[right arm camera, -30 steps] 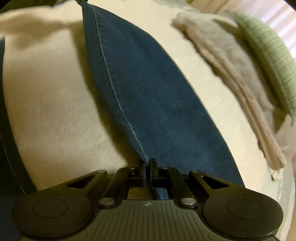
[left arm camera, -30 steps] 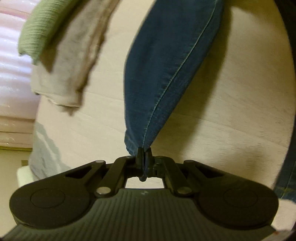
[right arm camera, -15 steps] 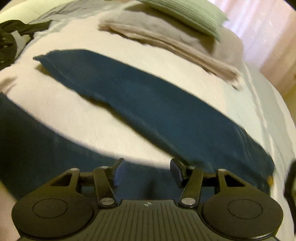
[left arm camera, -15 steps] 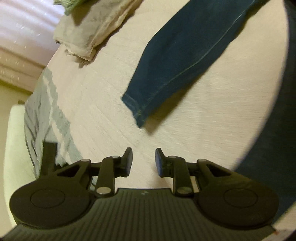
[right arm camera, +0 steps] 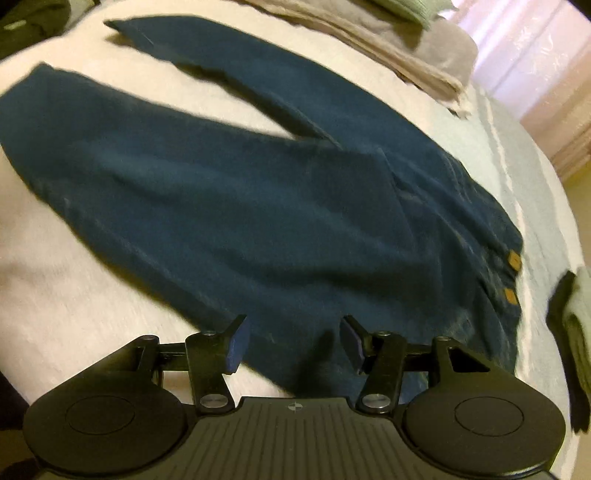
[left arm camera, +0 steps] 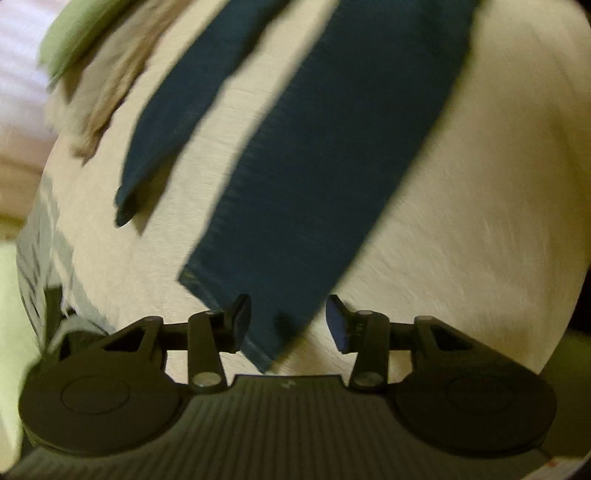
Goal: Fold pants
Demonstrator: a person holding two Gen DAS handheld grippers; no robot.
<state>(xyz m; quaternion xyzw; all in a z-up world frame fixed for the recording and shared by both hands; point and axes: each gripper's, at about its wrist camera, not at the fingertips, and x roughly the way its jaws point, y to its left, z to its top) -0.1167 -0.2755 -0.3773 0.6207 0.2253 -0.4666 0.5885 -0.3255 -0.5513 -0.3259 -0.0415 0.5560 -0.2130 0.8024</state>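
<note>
Dark blue jeans (right arm camera: 236, 192) lie spread on a cream bedspread (right arm camera: 55, 295), legs apart in a V. Two tan patches mark the waistband (right arm camera: 511, 277) at the right. My right gripper (right arm camera: 291, 341) is open, hovering over the near edge of the seat and thigh. In the left wrist view both legs run away from me: the near leg (left arm camera: 325, 166) ends in a hem (left arm camera: 225, 314) that lies between the fingers of my open left gripper (left arm camera: 288, 319); the far leg (left arm camera: 184, 110) ends at the left. Neither gripper holds cloth.
A beige folded blanket (right arm camera: 399, 55) and a green pillow (right arm camera: 406, 9) lie along the far side of the bed. A grey striped sheet (left arm camera: 40, 251) hangs at the bed's left edge. A dark object (right arm camera: 569, 343) sits at the right edge. Pink curtains (right arm camera: 532, 59) hang behind.
One second ago both grippers were shut on the far leg; half a second ago both were open, the leg dropped. Since then the left has moved over the near leg's hem, the right toward the seat.
</note>
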